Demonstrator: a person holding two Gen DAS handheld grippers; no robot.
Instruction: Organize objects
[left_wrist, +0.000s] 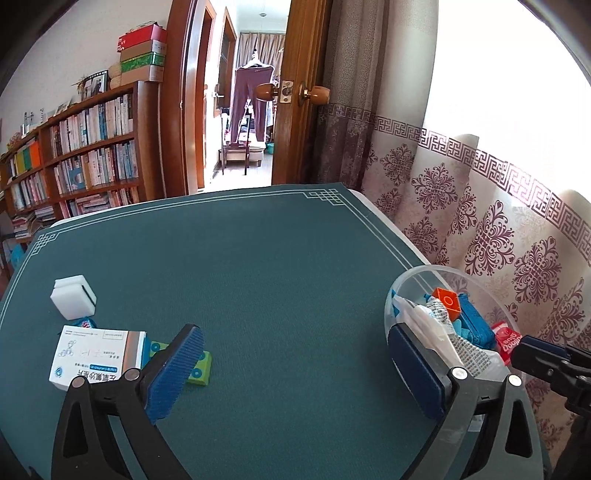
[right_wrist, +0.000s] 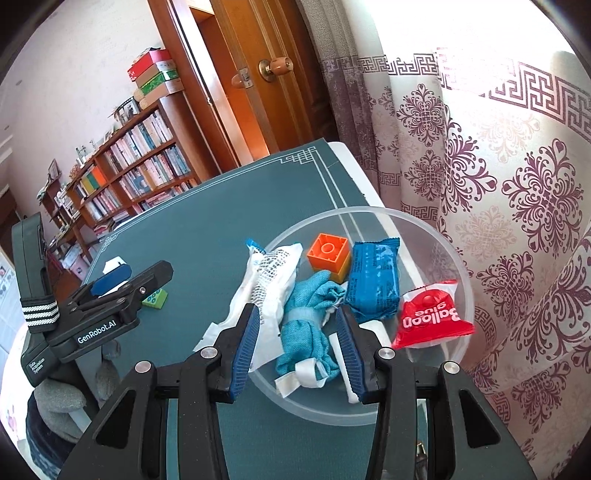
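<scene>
**Two handheld grippers are hovering at the bowl end of the green mat (left_wrist: 277, 266).**

The left gripper (left_wrist: 295, 332) is holding its jaws spread wide over bare mat, with nothing between them. The right gripper (right_wrist: 295, 312) is hanging above the clear bowl (right_wrist: 406, 218) with its jaws drawn close together, and no item can be seen pinched between its pads. The bowl is sitting at the mat's right edge by the curtain. It is carrying an orange block (right_wrist: 328, 251), a blue packet (right_wrist: 373, 284), a red glue packet (right_wrist: 432, 321), a teal cloth (right_wrist: 310, 328) and a white wrapper (right_wrist: 269, 280). On the mat's left side, a white sponge (left_wrist: 74, 299), a medicine box (left_wrist: 96, 354) and a green block (left_wrist: 201, 365) are lying outside the bowl. The box is resting partly on the block.
</scene>
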